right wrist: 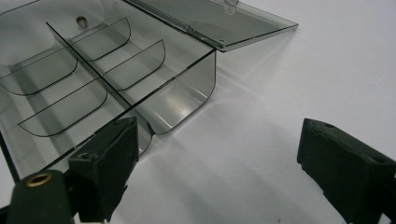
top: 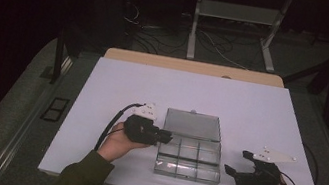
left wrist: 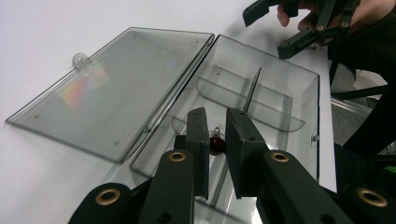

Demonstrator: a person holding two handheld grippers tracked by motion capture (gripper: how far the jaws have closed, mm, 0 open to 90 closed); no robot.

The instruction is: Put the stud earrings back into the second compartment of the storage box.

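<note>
While the left gripper [left wrist: 217, 140] hangs over the clear box's [top: 188, 165] left edge, its fingers [left wrist: 200, 140] pinch a small dark red bead [left wrist: 216, 143] above a compartment. Step: placing the bead. Next, probably lower and release. Right gripper [right wrist: 215, 172] rests right of the box, fingers spread, empty.
</note>
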